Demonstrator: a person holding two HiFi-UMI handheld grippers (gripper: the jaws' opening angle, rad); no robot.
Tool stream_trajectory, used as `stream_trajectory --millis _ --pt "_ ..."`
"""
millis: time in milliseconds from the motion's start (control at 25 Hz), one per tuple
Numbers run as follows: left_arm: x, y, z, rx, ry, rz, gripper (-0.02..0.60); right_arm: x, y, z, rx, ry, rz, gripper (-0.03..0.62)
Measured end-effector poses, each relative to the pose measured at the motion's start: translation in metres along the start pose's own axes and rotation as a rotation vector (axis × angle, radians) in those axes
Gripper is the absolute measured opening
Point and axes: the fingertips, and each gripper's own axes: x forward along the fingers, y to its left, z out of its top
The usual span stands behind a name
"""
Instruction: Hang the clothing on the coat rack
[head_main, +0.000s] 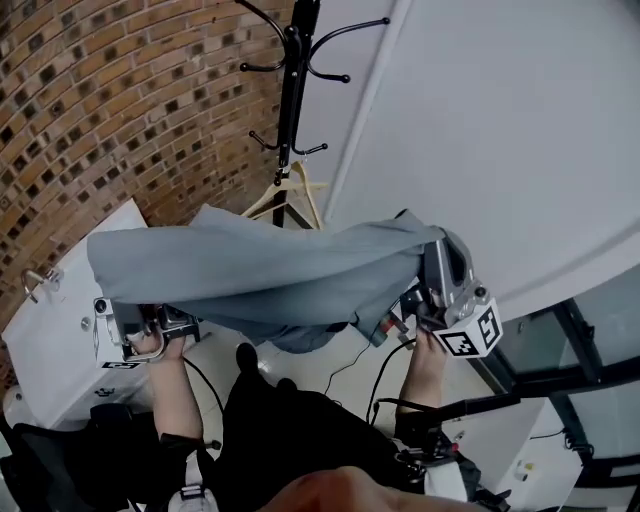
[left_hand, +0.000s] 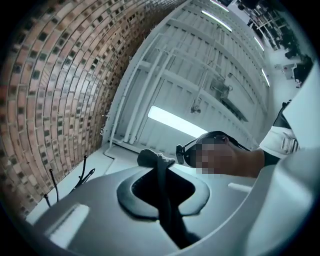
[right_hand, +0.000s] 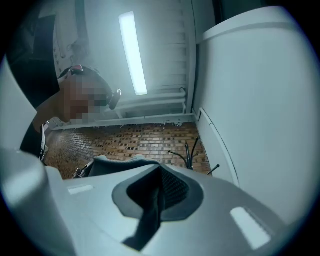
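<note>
Brick-wall corner (head_main: 120, 110), coat rack (head_main: 296, 90) ahead; left gripper (head_main: 128, 330) and right gripper (head_main: 412, 300) each clamped tight on the grey-blue garment (head_main: 270, 270), spread wide: carry step. Next, probably: raise it onto a hook (head_main: 345, 77).

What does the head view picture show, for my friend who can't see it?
A person holds a grey-blue garment stretched out between the left gripper and the right gripper, both shut on its fabric. Behind it stands a black coat rack with a wooden hanger low on it, beside a brick wall.

The coat rack (head_main: 293, 90) is cropped at its top.
</note>
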Motion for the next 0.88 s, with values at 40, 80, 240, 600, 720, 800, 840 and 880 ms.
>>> stream_trajectory --millis 40,80,240,600,720,800,840,880 --pt "0.007 0.014 -0.001 -0.001 -0.017 -0.027 0.017 0.01 -0.008 0.007 -0.024 -0.014 0.002 0.005" --pt "0.016 0.028 0.0 0.003 -0.037 -0.056 0.017 0.023 -0.015 0.015 -0.051 -0.03 0.011 0.005" --pt "0.059 0.09 0.018 0.077 -0.118 -0.157 0.015 0.098 -0.046 0.046 -0.134 -0.121 0.047 0.006" --pt "0.116 0.319 -0.022 -0.02 -0.044 0.065 0.016 0.278 -0.203 0.008 0.002 -0.049 -0.073 0.006" --pt "0.007 0.342 -0.104 -0.171 0.113 0.273 0.015 0.216 -0.208 -0.141 0.201 0.159 -0.143 0.005" --pt "-0.031 0.334 -0.139 -0.196 0.192 0.318 0.015 0.191 -0.172 -0.2 0.341 0.175 -0.086 0.006" --pt "-0.037 0.327 -0.152 -0.212 0.207 0.306 0.015 0.189 -0.153 -0.211 0.363 0.168 -0.045 0.006" --pt "-0.038 0.319 -0.161 -0.228 0.215 0.285 0.015 0.189 -0.138 -0.215 0.348 0.168 -0.013 0.006"
